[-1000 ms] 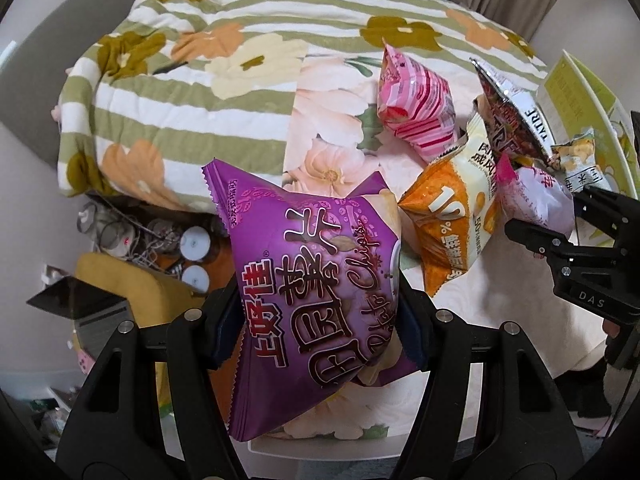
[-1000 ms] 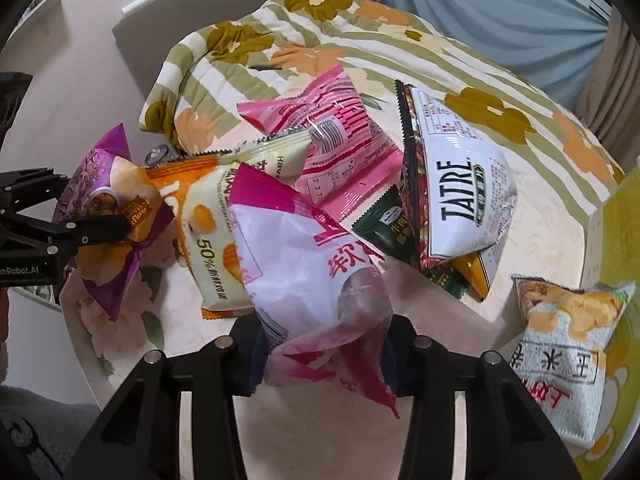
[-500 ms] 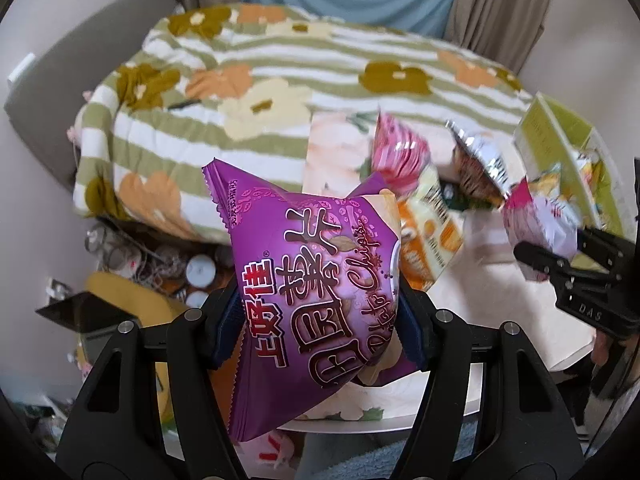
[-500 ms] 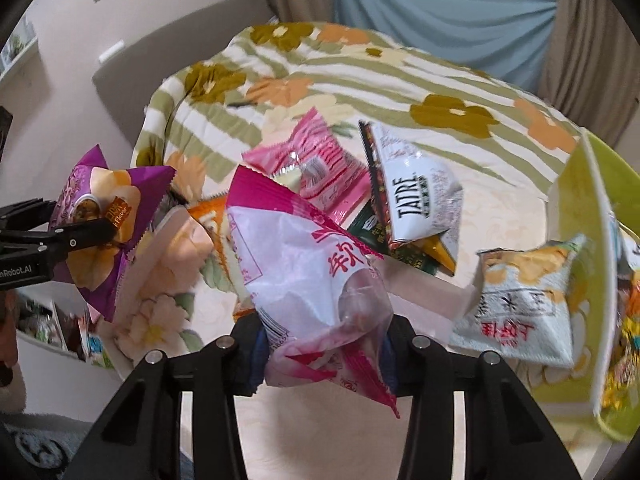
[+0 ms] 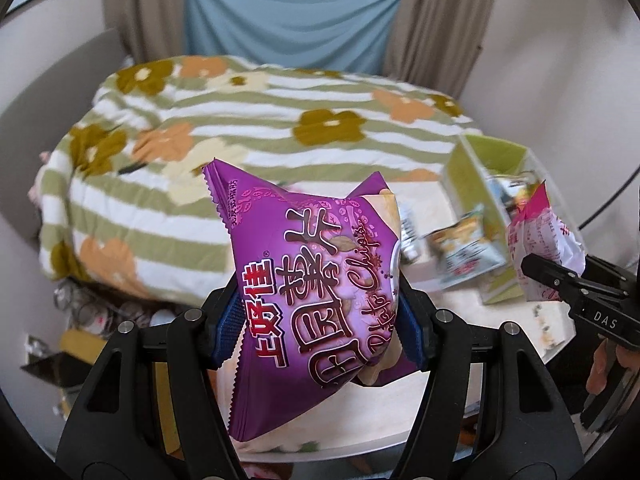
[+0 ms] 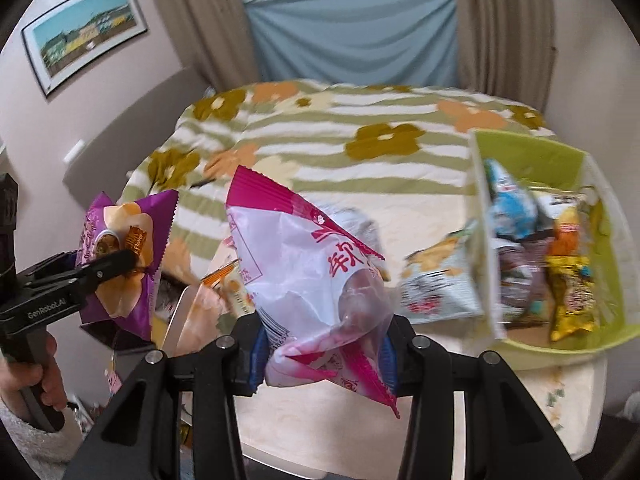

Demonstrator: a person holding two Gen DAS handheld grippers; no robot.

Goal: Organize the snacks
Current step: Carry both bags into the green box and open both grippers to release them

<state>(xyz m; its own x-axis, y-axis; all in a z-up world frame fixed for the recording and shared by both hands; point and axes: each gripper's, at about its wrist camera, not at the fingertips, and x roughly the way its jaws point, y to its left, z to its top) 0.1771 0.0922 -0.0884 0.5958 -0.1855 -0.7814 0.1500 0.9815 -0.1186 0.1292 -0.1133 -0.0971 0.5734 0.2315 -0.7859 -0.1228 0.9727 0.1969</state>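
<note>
My left gripper (image 5: 320, 320) is shut on a purple chip bag (image 5: 316, 280) and holds it in the air above the table's near edge; it shows at the left of the right wrist view (image 6: 120, 256). My right gripper (image 6: 320, 352) is shut on a pink and white snack bag (image 6: 316, 280), also lifted, seen at the right of the left wrist view (image 5: 544, 240). A green box (image 6: 560, 156) with several snack bags inside stands at the right of the table. A pale snack bag (image 6: 440, 284) leans against its near wall.
An orange bag (image 6: 228, 292) lies on the table (image 6: 420, 216) behind the pink bag. A bed with a flowered striped blanket (image 5: 240, 120) lies beyond. Clutter sits on the floor at the left (image 5: 80, 320).
Both grippers have risen and pulled back from the table with their bags held. The green box has come more into view at the right.
</note>
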